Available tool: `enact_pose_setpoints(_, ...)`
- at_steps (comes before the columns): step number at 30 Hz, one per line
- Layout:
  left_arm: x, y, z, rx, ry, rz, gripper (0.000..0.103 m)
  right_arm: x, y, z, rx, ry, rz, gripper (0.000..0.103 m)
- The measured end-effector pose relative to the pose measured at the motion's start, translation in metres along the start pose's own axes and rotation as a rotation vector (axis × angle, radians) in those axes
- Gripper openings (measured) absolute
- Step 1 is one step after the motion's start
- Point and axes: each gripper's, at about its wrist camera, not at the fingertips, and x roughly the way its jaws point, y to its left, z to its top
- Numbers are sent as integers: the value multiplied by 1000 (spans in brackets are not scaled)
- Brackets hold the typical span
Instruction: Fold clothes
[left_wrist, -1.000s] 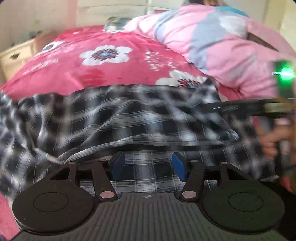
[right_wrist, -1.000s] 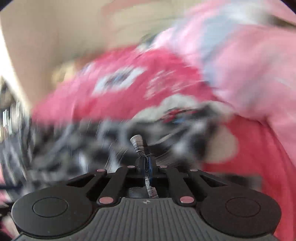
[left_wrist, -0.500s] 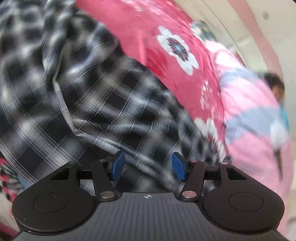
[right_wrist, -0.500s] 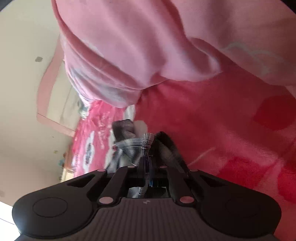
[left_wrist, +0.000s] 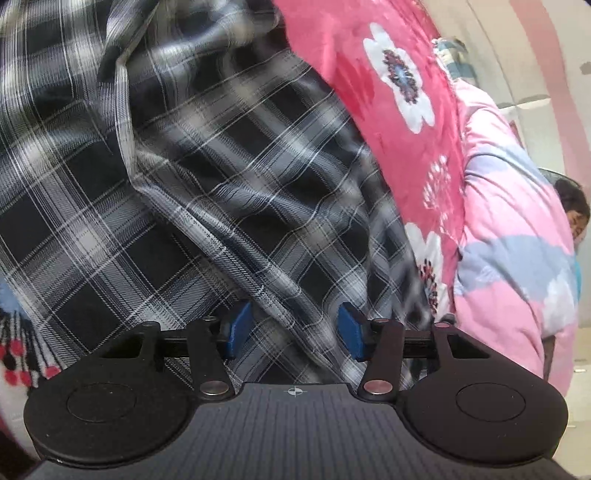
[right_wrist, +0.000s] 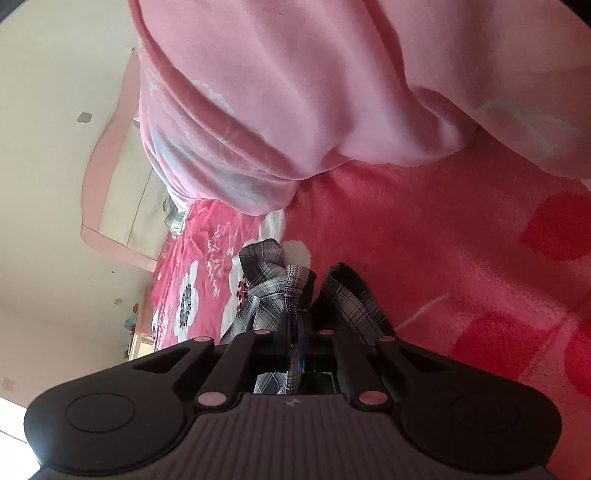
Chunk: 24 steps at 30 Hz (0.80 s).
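A black, grey and white plaid shirt (left_wrist: 207, 177) fills most of the left wrist view, rumpled, with a stitched seam running diagonally down to my left gripper (left_wrist: 293, 328). That gripper is open, its blue pads apart, and a fold of the plaid cloth lies between and in front of them. In the right wrist view my right gripper (right_wrist: 295, 332) is shut on a bunched edge of the plaid shirt (right_wrist: 284, 291), which sticks out past the fingertips over the red blanket (right_wrist: 424, 243).
A red floral blanket (left_wrist: 354, 74) covers the bed. A bulky pink quilt (left_wrist: 517, 229) lies at the right, and the same pink quilt (right_wrist: 314, 85) looms close above the right gripper. A person (left_wrist: 574, 214) shows behind the quilt. A pink headboard (right_wrist: 110, 177) stands against the wall.
Both views have rolled sideways since a second ago. The left gripper has closed in on the shirt, still open. The right gripper stays shut on the shirt edge, moved near the pink quilt.
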Motion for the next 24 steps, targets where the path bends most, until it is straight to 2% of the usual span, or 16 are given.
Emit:
enact_pose_setpoints(1,2,0,0,-4,-2,3,41,3,2,0,-2,0,-2,4)
enact_pose_setpoints(3,6,0,0,-13,-5,8,37,4,4,1,-7,1,-3,4)
enact_pose_setpoints(4,8,0,0,-18,-7,10,29,5,6,1,-11,2,-3,4)
enact_pose_setpoints(5,10,0,0,-22,-8,13,25,6,8,1,-20,3,-3,4)
enact_pose_setpoints(7,13,1,0,-31,-12,18,7,8,15,2,-38,1,-8,4)
enact_pose_setpoints(9,14,-1,0,-31,-20,20,0,9,26,6,-62,-6,-3,4)
enact_pose_setpoints(13,-8,-11,0,6,-82,-9,0,-7,62,19,-123,-47,57,4)
enact_pose_setpoints(16,-48,-21,0,45,-156,-83,0,-40,85,19,-173,-65,123,4)
enact_pose_setpoints(18,-76,-21,-4,81,-189,-129,0,-64,83,7,-192,-62,131,3)
enact_pose_setpoints(19,-87,-19,-7,98,-200,-144,0,-72,78,0,-202,-54,116,3)
enact_pose_setpoints(21,-86,-6,-15,119,-177,-105,0,-78,57,-19,-201,-8,48,4)
enact_pose_setpoints(24,-84,14,-26,152,-143,-48,0,-69,9,-44,-99,86,-70,4)
